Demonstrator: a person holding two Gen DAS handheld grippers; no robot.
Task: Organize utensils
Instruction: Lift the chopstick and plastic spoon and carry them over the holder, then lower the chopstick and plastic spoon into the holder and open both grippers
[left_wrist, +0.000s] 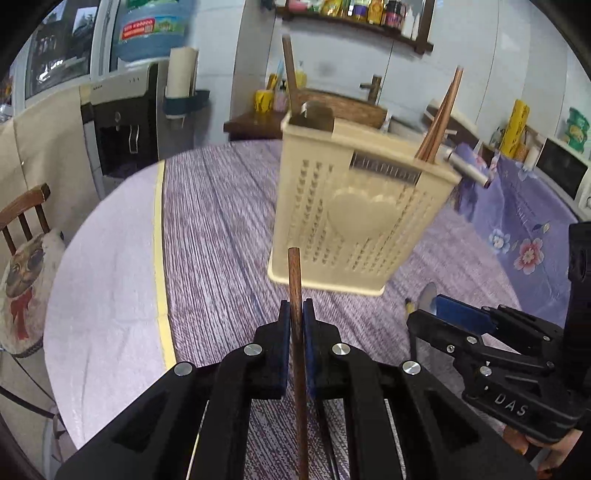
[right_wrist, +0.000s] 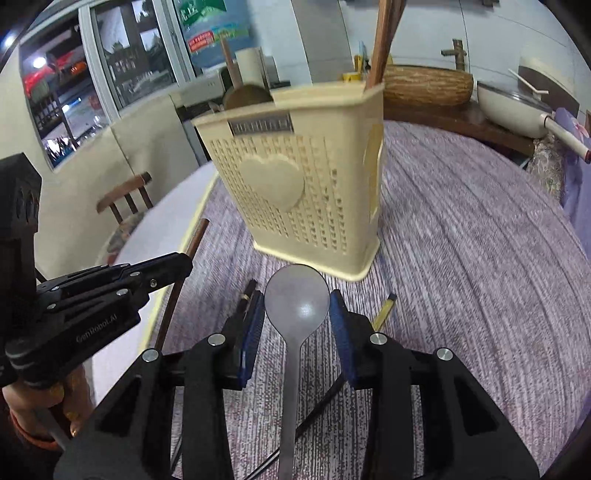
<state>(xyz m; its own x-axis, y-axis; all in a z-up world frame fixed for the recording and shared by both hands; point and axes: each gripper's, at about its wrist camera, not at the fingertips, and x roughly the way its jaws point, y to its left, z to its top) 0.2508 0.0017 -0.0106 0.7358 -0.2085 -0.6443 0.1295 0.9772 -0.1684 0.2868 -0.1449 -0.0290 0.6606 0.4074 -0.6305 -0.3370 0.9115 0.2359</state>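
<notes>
A cream perforated utensil holder (left_wrist: 347, 218) with a heart on its side stands on the purple tablecloth; it also shows in the right wrist view (right_wrist: 303, 184). It holds brown chopsticks (left_wrist: 441, 118) and a wooden-handled utensil (left_wrist: 291, 85). My left gripper (left_wrist: 295, 314) is shut on a dark brown chopstick (left_wrist: 295, 280), just in front of the holder. My right gripper (right_wrist: 297, 314) is open around a grey metal spoon (right_wrist: 297, 299) that lies on the cloth, bowl toward the holder. The left gripper (right_wrist: 173, 273) shows at the left of the right wrist view.
A round table (left_wrist: 110, 258) carries the striped purple cloth. A black chopstick (right_wrist: 245, 295) and a yellow-tipped one (right_wrist: 386, 310) lie under the right gripper. A wooden chair (left_wrist: 26, 218) stands at left. A counter with a pan (right_wrist: 513, 107) is behind.
</notes>
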